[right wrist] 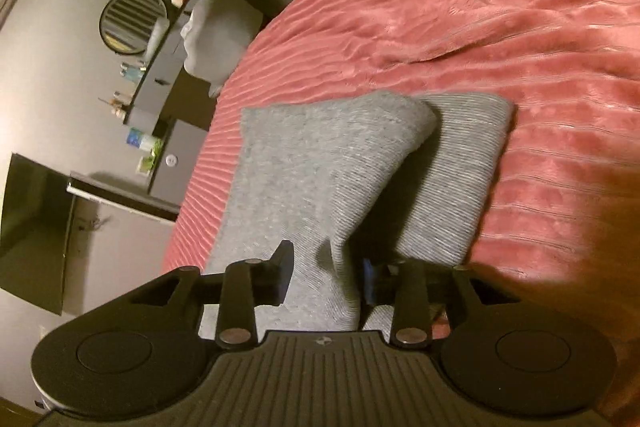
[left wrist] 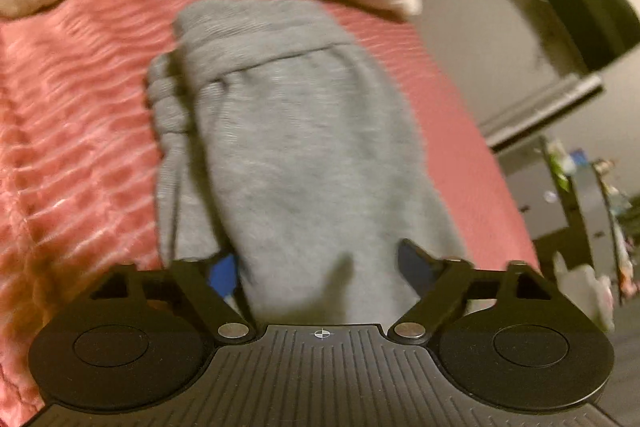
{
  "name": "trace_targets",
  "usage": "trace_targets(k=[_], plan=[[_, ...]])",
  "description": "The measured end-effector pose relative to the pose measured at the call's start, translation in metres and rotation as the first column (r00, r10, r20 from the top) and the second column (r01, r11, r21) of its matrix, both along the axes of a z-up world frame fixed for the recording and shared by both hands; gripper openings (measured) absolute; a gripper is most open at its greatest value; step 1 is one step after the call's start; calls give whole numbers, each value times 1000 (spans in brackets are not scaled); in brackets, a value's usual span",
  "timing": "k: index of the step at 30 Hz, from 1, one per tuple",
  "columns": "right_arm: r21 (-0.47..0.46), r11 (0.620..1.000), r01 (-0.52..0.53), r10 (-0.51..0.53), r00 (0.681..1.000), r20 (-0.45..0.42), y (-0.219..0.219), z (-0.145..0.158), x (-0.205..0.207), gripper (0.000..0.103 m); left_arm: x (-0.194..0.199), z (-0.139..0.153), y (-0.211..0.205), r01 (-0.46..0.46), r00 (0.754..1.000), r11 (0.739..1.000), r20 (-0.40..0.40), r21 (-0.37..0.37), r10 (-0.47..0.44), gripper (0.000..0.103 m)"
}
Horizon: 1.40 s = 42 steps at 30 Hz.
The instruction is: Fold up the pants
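- The grey sweatpants (left wrist: 288,147) lie folded into a thick bundle on the pink ribbed bedspread (left wrist: 72,131), stretching away from both pairs of fingers.
- The left gripper (left wrist: 320,271) stands released: its fingers sit wide on either side of the near end of the bundle, with cloth between them but no pinch showing.
- The right gripper (right wrist: 326,277) has a raised ridge of the knit between its fingers; whether the pads press on it I cannot tell.
- The fabric looks soft, limp and light, likely to sag and unfold if lifted by one layer.
- Best hold, I judge: pinch through all layers at the folded edge nearest the fingertips, both corners together.
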State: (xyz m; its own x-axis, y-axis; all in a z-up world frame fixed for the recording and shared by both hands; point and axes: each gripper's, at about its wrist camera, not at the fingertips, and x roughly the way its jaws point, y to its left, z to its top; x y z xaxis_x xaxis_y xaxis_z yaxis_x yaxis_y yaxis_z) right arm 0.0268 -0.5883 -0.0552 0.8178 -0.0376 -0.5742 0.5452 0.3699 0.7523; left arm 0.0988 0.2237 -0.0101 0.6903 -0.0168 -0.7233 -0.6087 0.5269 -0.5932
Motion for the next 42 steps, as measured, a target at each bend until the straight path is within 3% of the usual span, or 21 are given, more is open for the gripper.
trace_targets(k=[1,2,3,8,12,14,16,17,18,19,20,23,25,27,30,32,34,36,38,40,42], plan=[[-24,1000,-11,11,1000,-9,3,3,3,32,3,-3,5,-1,1000,1000,-8,-21,1,49],[-51,999,-19,17,999,-31,4,6,7,22,5,-2,10,2,1000,999,-19,-45,-2,38],[-67,997,-33,29,998,-50,5,8,12,5,6,0,17,6,1000,998,-27,-57,-7,13],[-82,996,-33,33,999,-8,6,19,14,5,1,12,39,70,994,996,83,-50,-65,16],[-67,998,-11,12,1000,25,4,21,4,5,-5,9,47,43,997,999,69,-20,-42,49],[-81,997,-20,22,1000,20,6,18,5,6,-6,4,50,20,998,999,61,-35,-18,51],[-75,997,-17,15,999,-36,6,14,12,12,-5,2,56,29,998,996,64,-81,-24,42],[-63,998,-16,13,999,-49,6,11,16,24,7,2,55,35,998,995,54,-93,-30,26],[-61,998,-11,8,999,-52,7,10,20,24,14,3,58,46,998,994,36,-102,-43,11],[-67,998,-14,10,998,-57,8,12,27,23,22,4,61,56,998,992,15,-117,-54,11],[-78,997,-27,21,997,-74,10,17,38,10,29,7,62,56,998,990,20,-127,-54,11],[-150,984,-96,83,992,-90,19,53,77,5,38,47,59,117,981,989,166,-92,-100,10],[-184,977,-106,111,994,20,24,94,91,5,29,86,55,151,925,987,361,-59,-120,10],[-151,986,-75,113,957,268,22,132,82,5,9,111,56,166,851,984,512,-56,-114,10],[-162,987,-11,92,858,506,15,160,48,5,-16,114,61,180,821,984,548,15,-159,10],[-171,985,37,68,823,565,7,151,21,5,-31,91,69,194,856,981,483,24,-181,11],[-172,984,54,38,871,490,-5,124,0,5,-39,56,74,214,910,977,368,-21,-191,12],[-214,974,66,5,948,318,-11,83,-14,5,-41,11,69,242,958,968,176,-73,-226,12],[-239,969,57,-36,995,90,-13,42,-15,5,-38,-17,60,250,968,965,31,-81,-248,12],[-207,977,48,-67,994,-86,-14,3,-16,5,-37,-27,58,212,977,972,12,-104,-212,14],[-203,975,85,-95,995,-40,-10,-6,-25,5,-37,-25,61,161,987,974,17,-161,-161,14]])
